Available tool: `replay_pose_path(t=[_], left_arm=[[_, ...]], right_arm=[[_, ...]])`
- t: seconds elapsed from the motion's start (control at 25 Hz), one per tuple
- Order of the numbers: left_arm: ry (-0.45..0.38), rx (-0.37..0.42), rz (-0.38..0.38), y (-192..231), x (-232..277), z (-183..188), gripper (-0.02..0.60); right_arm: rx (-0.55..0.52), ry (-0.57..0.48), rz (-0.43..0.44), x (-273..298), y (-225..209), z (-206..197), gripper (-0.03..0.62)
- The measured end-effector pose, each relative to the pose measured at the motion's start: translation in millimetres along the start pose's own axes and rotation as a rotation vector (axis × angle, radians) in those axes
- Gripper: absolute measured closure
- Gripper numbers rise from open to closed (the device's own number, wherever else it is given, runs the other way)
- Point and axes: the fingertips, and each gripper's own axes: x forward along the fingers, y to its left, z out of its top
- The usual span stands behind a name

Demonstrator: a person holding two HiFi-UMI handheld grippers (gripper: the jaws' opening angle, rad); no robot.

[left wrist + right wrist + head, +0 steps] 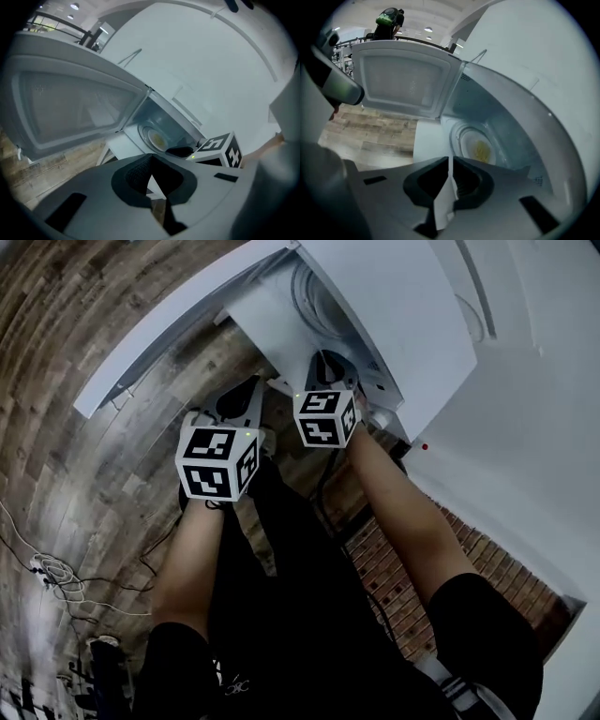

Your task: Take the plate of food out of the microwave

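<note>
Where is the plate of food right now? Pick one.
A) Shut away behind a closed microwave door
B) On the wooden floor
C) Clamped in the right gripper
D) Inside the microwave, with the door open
D: the right gripper view shows the plate of food lying inside the microwave, whose door is swung wide open.

Head view steeply down; gripper views (both) face open microwave (502, 121).

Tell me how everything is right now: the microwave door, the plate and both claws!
Microwave door: swung wide open.
Plate: inside the microwave, not picked up yet.
Food: yellow, lying on the plate.
Left claw: shut, holding nothing.
Right claw: shut, holding nothing.
</note>
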Motion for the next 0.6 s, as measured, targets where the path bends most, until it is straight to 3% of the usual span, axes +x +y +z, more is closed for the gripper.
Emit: replay_pose_path(t=[0.12,0.28,0.44,0.6], left_arm=[[0.006,-0.001,0.008,16.2,4.9,-9.2,0.584],[0.01,-0.024,0.006,26.7,6.6,-15.9,0.584],[0.026,-0.032,-0.002,30.8,5.8,-20.2,0.584],[0.044,-0.02,-0.006,36.3,5.7,-21.9,0.584]], right_arm=[[-0.02,0.016,0.055,19.1,7.2,-0.6,0.462],[-0.056,0.029,0.018,41.5,1.3,6.9,0.363],[-0.111,0.06,-0.031,69.3,-10.0,10.7,0.324],[-0.135,0.126,0.011,95.5,-12.4,4.8,0.306]])
